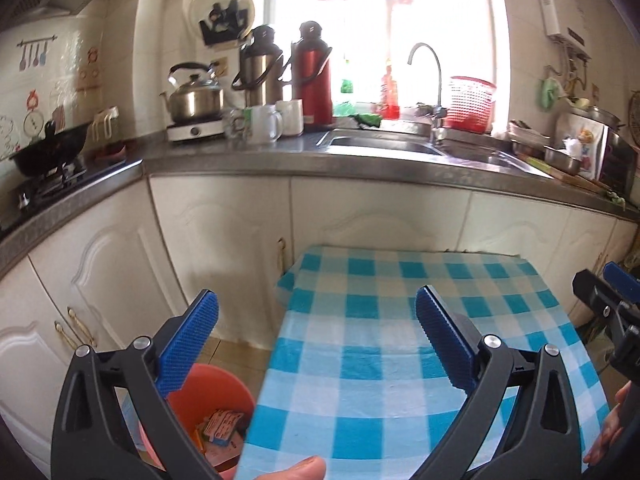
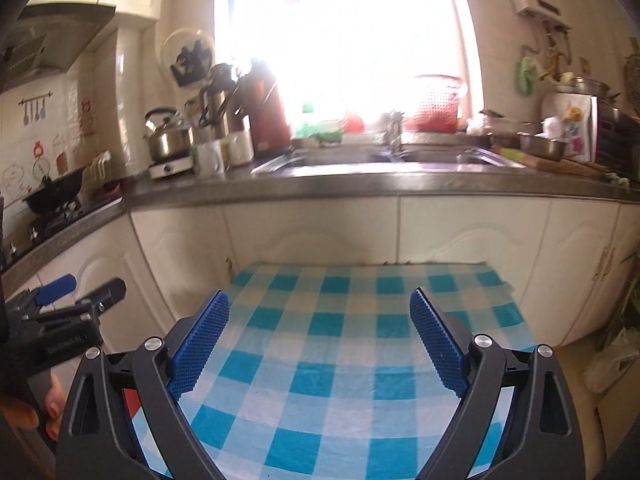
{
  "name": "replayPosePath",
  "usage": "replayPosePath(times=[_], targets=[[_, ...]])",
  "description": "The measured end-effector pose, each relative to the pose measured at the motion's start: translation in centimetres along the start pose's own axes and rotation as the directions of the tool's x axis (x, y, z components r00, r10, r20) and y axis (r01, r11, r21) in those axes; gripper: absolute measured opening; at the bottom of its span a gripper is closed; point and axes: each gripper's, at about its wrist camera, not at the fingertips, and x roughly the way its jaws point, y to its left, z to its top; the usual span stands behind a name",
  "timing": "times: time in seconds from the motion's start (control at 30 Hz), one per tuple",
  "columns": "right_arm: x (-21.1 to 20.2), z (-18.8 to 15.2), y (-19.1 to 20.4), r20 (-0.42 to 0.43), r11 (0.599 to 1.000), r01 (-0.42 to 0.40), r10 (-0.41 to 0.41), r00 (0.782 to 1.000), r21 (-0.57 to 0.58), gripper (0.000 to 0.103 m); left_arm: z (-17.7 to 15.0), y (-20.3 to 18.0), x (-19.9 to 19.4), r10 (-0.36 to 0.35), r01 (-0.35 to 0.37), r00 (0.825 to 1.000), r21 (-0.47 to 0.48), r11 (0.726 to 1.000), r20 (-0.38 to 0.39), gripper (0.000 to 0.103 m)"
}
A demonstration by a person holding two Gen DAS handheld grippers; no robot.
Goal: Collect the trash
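Observation:
My left gripper (image 1: pixel 316 316) is open and empty, held above the left edge of a small table with a blue-and-white checked cloth (image 1: pixel 400 320). Below its left finger stands an orange bin (image 1: pixel 208 396) on the floor with paper trash (image 1: pixel 224 428) inside. My right gripper (image 2: pixel 320 312) is open and empty over the same table (image 2: pixel 340 360). No trash shows on the cloth. The right gripper shows at the right edge of the left wrist view (image 1: pixel 612 296); the left one shows at the left of the right wrist view (image 2: pixel 72 300).
White kitchen cabinets (image 1: pixel 224 232) and a steel counter (image 1: pixel 280 160) with a sink (image 1: pixel 384 144) stand behind the table. A kettle (image 1: pixel 194 94), two thermoses (image 1: pixel 312 72), mugs and a stove with a wok (image 1: pixel 48 152) sit on the counter. A plastic bag (image 2: pixel 612 360) lies on the floor at right.

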Motion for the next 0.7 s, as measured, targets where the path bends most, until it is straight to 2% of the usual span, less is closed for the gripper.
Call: replayPosePath(times=[0.3,0.4,0.7], targets=[[-6.7,2.6,-2.6,0.139,0.996,0.07,-0.076,0.987,0.046,0.092,1.1,-4.5,-3.8,-0.029,0.026,0.997,0.048,0.999,0.073,0.099],[-8.5,3.0,-3.1,0.18,0.995,0.085,-0.094,0.979,0.056,0.093,1.5,-5.0,-5.2,-0.033,0.029,0.994,0.042,0.999,0.108,0.099],[-12.2,3.7,-3.5,0.246,0.989,0.13,-0.142,0.959,0.066,0.093,2.0,-6.0,-7.9,-0.069,0.061,0.987,0.058,0.996,0.146,0.099]])
